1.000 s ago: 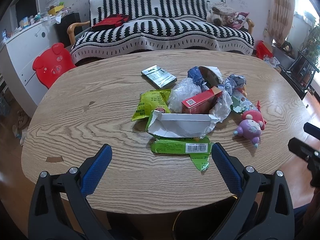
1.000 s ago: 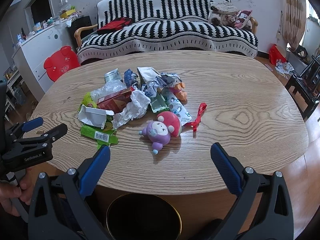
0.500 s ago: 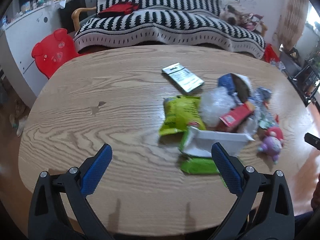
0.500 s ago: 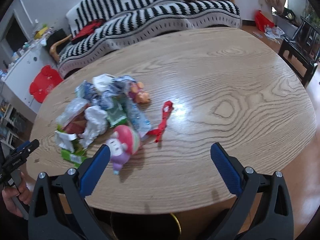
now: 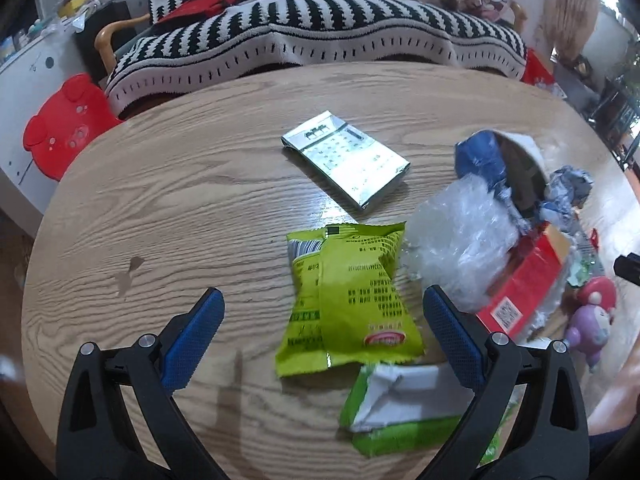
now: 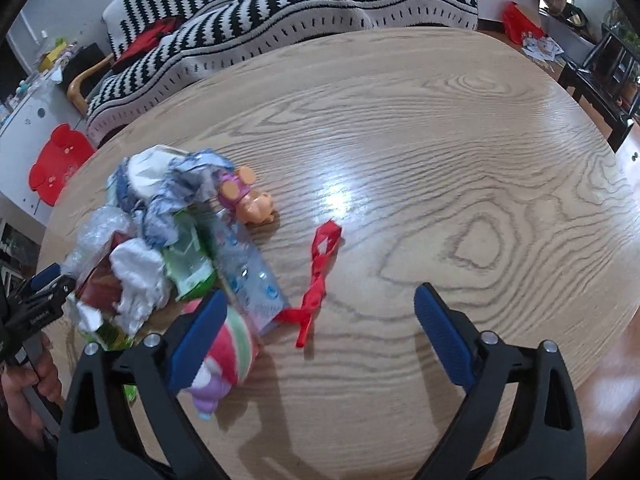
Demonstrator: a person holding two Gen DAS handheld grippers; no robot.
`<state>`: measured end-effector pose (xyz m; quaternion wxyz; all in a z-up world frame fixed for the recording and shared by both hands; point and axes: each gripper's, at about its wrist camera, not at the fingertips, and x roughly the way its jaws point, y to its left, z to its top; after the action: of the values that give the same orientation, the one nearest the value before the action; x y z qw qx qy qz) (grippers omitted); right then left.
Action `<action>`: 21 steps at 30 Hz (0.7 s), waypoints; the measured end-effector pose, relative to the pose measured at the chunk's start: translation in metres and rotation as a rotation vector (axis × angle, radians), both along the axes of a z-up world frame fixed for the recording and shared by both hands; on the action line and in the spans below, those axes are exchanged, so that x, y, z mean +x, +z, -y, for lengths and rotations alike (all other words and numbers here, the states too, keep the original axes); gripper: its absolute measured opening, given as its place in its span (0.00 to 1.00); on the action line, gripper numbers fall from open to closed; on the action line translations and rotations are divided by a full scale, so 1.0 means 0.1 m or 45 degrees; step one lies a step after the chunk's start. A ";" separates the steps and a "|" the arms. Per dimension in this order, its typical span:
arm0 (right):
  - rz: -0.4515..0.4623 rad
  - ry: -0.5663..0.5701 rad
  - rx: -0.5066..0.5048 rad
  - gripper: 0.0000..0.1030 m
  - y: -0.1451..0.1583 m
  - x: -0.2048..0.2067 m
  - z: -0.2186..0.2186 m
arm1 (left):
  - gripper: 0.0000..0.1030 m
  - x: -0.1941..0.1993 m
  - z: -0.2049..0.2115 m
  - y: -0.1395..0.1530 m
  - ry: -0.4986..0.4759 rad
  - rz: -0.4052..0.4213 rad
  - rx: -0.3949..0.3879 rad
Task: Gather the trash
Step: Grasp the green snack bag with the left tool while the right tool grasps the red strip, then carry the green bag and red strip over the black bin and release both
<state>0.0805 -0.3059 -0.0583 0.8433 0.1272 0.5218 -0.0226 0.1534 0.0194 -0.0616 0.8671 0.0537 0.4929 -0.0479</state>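
Note:
A trash pile lies on the oval wooden table (image 5: 160,208). In the left wrist view a green snack bag (image 5: 348,296) lies between the fingers of my open, empty left gripper (image 5: 320,320). Beside it are a silver foil packet (image 5: 346,168), a clear plastic wad (image 5: 460,240), a red box (image 5: 524,284) and a torn green-and-white carton (image 5: 400,408). My right gripper (image 6: 320,320) is open and empty above a red wrapper strip (image 6: 318,280). Its left finger (image 6: 198,340) overlaps a pink and purple plush toy (image 6: 224,364). Crumpled wrappers (image 6: 176,196) lie further left.
An orange toy figure (image 6: 250,196) lies beside the pile. A striped sofa (image 5: 320,28) stands behind the table, a red pig-shaped chair (image 5: 60,128) at left. Dark chairs (image 6: 600,64) stand at right. The left gripper's body shows at the right wrist view's left edge (image 6: 36,304).
Both grippers have moved forward and down over the table. The left now straddles the green snack bag. The right has swung right, over the red strip. The bin below has left view.

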 end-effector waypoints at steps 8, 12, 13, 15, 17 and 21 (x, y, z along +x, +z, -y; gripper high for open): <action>-0.056 -0.047 -0.043 0.68 -0.21 0.23 0.09 | 0.94 0.17 -0.12 -0.15 0.050 0.003 0.005; -0.039 -0.015 -0.143 0.34 -0.22 0.27 0.03 | 0.82 0.16 -0.14 -0.14 0.050 0.016 0.000; -0.039 -0.010 -0.139 0.26 -0.22 0.27 0.03 | 0.75 0.15 -0.14 -0.13 0.052 0.015 -0.007; -0.042 -0.012 -0.113 0.12 -0.21 0.24 0.05 | 0.56 0.14 -0.15 -0.11 0.062 0.008 -0.019; -0.023 -0.019 -0.104 0.11 -0.15 0.21 0.09 | 0.52 0.12 -0.16 -0.08 0.082 0.025 -0.022; 0.045 -0.042 -0.095 0.10 0.02 0.14 0.18 | 0.51 0.06 -0.26 0.08 0.141 0.091 -0.052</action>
<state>0.0941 -0.3237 -0.0564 0.8559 0.1047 0.5035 -0.0536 0.1592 0.0456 -0.0536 0.8864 0.0105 0.4626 -0.0079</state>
